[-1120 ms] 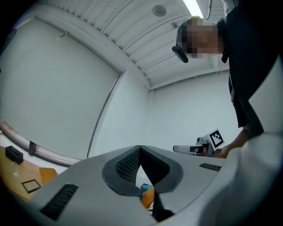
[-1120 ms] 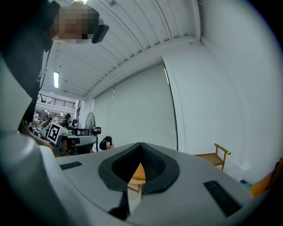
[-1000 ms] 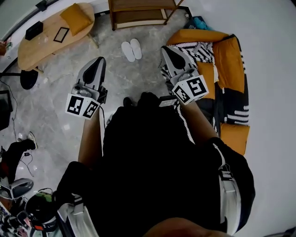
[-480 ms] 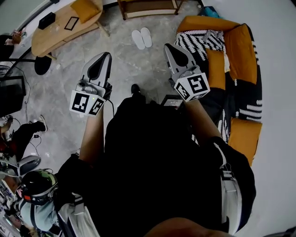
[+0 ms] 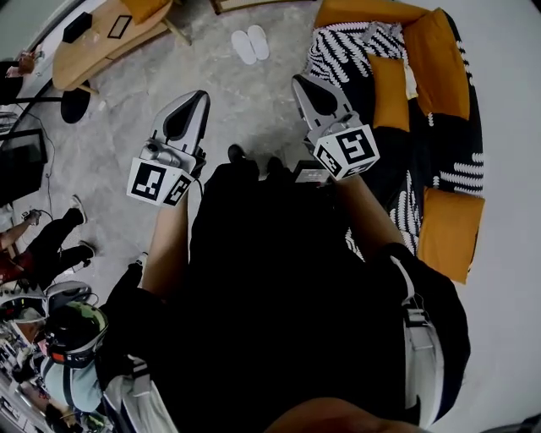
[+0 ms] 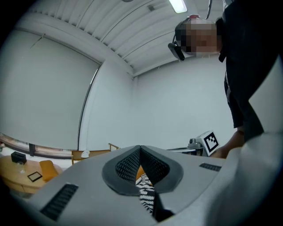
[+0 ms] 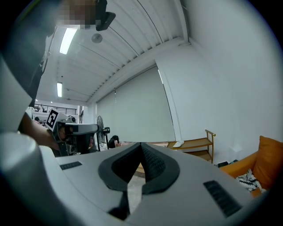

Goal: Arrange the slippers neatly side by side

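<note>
Far ahead, white slippers [image 5: 250, 44] parallel, long axes away; hand-held grippers [image 5: 201, 95] [image 5: 297, 80] closed, empty.

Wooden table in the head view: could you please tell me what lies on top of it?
On the wooden table lie an orange cushion, a black box and a flat dark-framed panel. The cushion hides the tabletop beneath it and runs out of frame.

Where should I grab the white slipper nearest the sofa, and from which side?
Probably its near end, approached low from your side: the slipper lies flat, lengthwise toward you, its mate close on the other side. The right tongs are shut; open them first.
</note>
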Motion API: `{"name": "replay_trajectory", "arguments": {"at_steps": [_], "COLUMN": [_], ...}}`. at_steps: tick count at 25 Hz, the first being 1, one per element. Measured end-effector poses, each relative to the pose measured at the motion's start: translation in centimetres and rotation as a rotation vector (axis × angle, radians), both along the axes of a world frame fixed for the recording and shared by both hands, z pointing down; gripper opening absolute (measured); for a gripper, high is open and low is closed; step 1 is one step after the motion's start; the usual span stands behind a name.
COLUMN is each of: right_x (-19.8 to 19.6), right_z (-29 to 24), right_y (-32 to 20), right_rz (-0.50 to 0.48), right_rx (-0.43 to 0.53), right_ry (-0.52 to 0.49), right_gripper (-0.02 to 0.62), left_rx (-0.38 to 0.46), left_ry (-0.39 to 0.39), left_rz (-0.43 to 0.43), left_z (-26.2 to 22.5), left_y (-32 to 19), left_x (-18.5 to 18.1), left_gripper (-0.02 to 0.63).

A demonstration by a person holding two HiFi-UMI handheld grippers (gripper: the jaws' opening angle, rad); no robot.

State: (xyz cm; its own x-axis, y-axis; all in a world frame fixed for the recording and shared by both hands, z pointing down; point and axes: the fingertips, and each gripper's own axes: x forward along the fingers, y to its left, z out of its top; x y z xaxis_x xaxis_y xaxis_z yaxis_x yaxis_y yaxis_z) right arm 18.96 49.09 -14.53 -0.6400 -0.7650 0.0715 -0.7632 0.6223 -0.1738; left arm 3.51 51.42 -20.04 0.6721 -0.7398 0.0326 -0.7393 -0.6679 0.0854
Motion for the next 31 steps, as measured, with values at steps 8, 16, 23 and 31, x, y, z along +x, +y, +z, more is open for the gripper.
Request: {"name": "replay_trajectory", "arguments": {"at_steps": [8, 16, 23, 31], "right_x": [-1.2, -4.1, -4.4, -4.6], "right_z": [-1.6, -2.6, -2.5, -2.8], "right_y": [2.7, 4.1, 4.3, 3.6], "right_rz": [-0.037, -0.055, -0.022, -0.008], "right_rx": [0.034, 0.042, 0.031, 0.033], "right_ry": [0.011, 0.039, 0.041, 0.049], "right_gripper": [0.031, 0.031, 0.031, 0.031], "left_rx": [0.011, -0.016, -0.005, 0.0], "left_ry": [0.026, 0.064, 0.058, 0.048], "left_rz": [0.016, -0.032, -0.108, -0.131], "left_z": [-0.8, -0.6, -0.5, -0.5], "left_y": [2.3, 4.2, 4.7, 4.1], "left_x": [0.7, -3.4, -5.9, -6.7], "left_gripper": [0.015, 0.015, 0.015, 0.015]}}
